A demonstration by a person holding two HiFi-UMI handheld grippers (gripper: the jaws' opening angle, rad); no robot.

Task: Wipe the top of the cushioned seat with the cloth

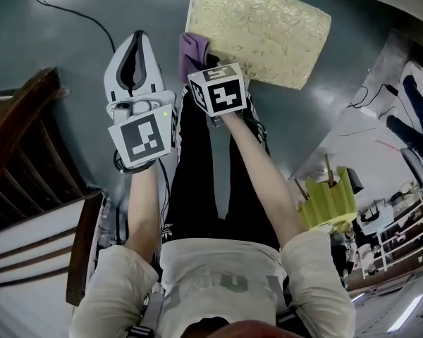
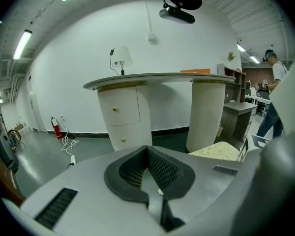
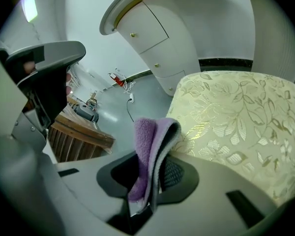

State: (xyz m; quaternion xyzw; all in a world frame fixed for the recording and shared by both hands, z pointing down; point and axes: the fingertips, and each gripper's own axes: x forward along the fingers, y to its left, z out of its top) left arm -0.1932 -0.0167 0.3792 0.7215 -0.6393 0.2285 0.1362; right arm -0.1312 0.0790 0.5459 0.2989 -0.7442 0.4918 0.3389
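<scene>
On the left, the left hand-held gripper (image 2: 148, 154) hangs over the grey floor (image 1: 49, 41). Its jaws are pressed together with nothing between them. Just right of it, the right hand-held gripper (image 3: 155, 168) pinches a folded purple cloth (image 3: 143, 141), which sticks out past its jaws. The cloth is at the near left edge of the cushioned seat (image 1: 264, 27). The seat is pale gold with a leaf pattern and lies farther right.

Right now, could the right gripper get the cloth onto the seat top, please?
Probably yes. The right gripper is shut on the cloth, right beside the edge of the seat, and nothing shows between them or lying on its top.
</scene>
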